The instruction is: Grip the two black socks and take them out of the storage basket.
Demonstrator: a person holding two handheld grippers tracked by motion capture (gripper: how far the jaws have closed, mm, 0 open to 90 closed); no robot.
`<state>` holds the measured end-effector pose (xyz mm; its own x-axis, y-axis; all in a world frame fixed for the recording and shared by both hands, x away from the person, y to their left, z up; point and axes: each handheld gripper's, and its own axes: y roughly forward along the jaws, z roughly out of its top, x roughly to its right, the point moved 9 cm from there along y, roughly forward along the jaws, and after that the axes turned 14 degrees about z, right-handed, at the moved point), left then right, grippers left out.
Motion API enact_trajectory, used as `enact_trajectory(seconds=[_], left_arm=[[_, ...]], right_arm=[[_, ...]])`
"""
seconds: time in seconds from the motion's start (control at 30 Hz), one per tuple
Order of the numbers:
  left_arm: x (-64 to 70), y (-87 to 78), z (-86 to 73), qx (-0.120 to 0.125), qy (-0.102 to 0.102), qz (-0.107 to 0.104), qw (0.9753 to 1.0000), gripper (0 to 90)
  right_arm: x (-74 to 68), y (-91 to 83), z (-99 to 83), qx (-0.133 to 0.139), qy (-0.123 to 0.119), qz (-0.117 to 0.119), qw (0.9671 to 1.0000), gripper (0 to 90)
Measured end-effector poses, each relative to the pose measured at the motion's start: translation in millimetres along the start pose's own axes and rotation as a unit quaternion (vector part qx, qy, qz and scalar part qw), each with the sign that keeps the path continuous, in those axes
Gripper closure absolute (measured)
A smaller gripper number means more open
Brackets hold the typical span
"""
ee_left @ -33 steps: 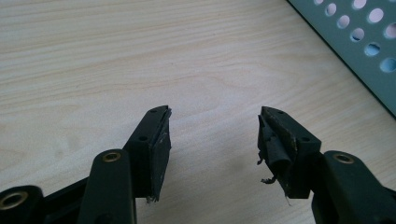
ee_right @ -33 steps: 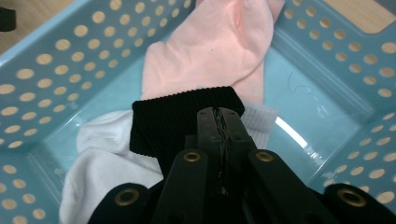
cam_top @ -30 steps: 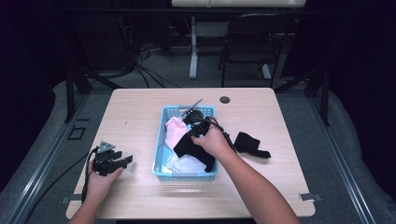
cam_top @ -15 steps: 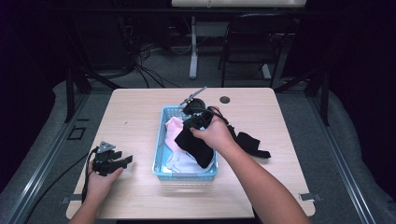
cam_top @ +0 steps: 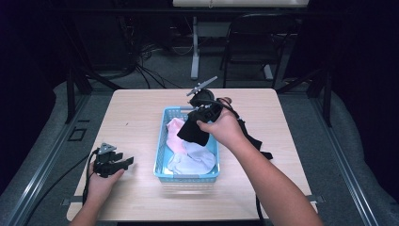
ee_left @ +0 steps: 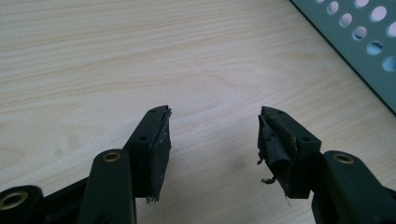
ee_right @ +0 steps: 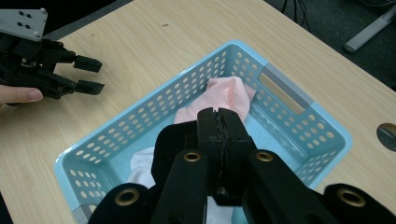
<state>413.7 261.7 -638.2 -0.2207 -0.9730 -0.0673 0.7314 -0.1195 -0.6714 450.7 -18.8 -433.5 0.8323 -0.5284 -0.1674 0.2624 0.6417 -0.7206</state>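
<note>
left gripper (ee_left: 213, 135) gapes over table (ee_left: 93, 56) beside basket (ee_left: 369, 51).

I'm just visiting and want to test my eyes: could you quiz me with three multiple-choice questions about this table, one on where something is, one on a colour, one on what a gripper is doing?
1. Where does the left gripper rest?
A. inside the basket
B. on the table, left of the basket
C. on the floor

2. What colour is the basket?
A. light blue
B. red
C. yellow

3. How does the right gripper stand?
A. wide open, holding nothing
B. lying flat on the table
C. shut on the black cloth, held over the basket

Answers:
1 B: the high view shows it on the wooden table.
2 A: its perforated walls are light blue.
3 C: its jaws meet with the dark fabric between them.
</note>
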Motion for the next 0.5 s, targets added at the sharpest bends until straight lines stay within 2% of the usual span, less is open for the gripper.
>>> enact_trajectory(seconds=[0.3, 0.33, 0.43, 0.47, 0.5], left_arm=[[-0.7, 0.0, -0.4, 0.000, 0.000, 0.002, 1.0000, 44.2], [-0.5, -0.5, -0.2, 0.000, 0.000, 0.001, 1.0000, 44.2], [-0.5, -0.9, -0.1, 0.001, 0.000, 0.001, 1.0000, 44.2], [-0.6, -1.0, -0.3, 0.000, -0.001, 0.002, 1.0000, 44.2], [-0.8, -0.8, -0.4, 0.000, -0.002, 0.002, 1.0000, 44.2]], right_arm=[[-1.8, -28.1, 2.8, 0.012, -0.004, -0.009, 0.9999, 89.0], [-0.7, -36.8, 2.2, 0.016, -0.004, -0.012, 0.9998, 89.0], [1.9, -45.4, 0.5, 0.020, -0.001, -0.017, 0.9997, 89.0], [5.7, -54.5, -2.2, 0.023, 0.004, -0.025, 0.9994, 89.0], [5.7, -54.5, -2.2, 0.023, 0.004, -0.025, 0.9994, 89.0]])
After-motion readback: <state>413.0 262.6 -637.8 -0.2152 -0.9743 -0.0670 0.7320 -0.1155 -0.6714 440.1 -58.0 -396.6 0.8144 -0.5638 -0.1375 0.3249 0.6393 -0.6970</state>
